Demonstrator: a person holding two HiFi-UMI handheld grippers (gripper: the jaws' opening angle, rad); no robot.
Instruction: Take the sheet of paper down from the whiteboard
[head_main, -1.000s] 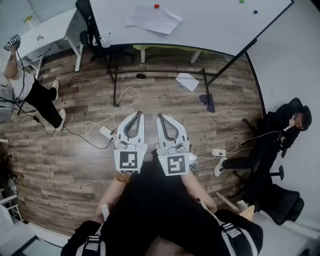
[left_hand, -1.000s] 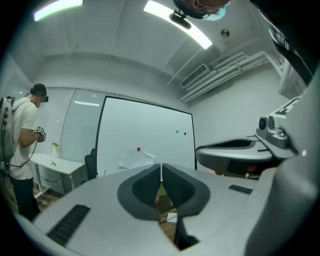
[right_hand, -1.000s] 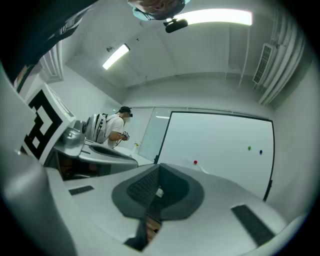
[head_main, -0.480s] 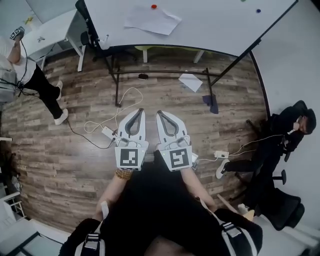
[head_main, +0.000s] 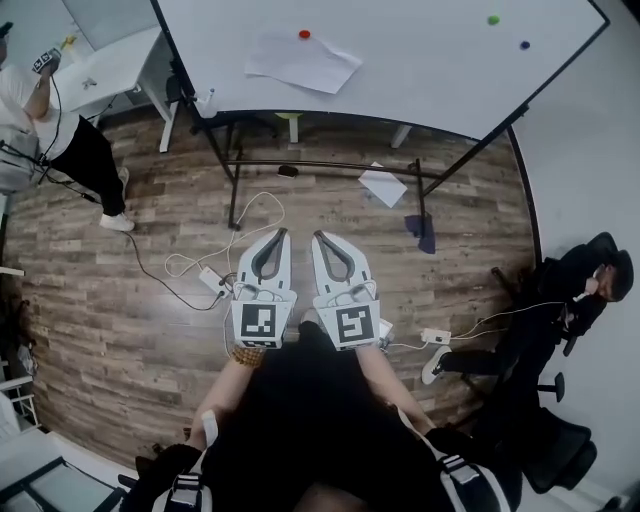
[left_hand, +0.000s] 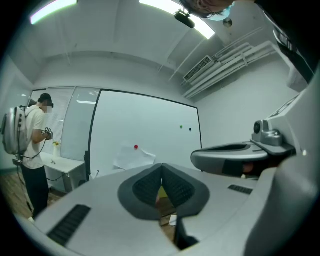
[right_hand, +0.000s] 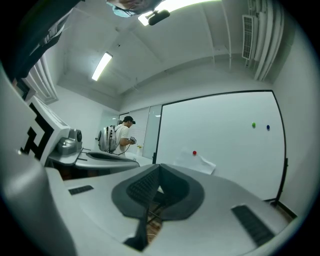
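- White whiteboard is seen in the head view, well ahead of both tools. One sheet of paper is pinned on its left half by a red magnet at the sheet's top edge. The sheet's long axis runs along the whiteboard's width, slightly tilted.
- Three magnets are counted on the whiteboard: the red one, a green magnet and a blue magnet, the last two well apart from the sheet. A second sheet lies on the floor below the whiteboard.
- The left tool and right tool are held side by side, pointed at the whiteboard. The sheet is judged to lie about midway ahead of them, so neither is clearly nearer.
- In the left gripper view, the pads are pressed together with nothing between them. The sheet is seen on the whiteboard, just left of the tip.
- In the right gripper view, the pads are likewise pressed together and empty. The sheet is seen just right of the tip.
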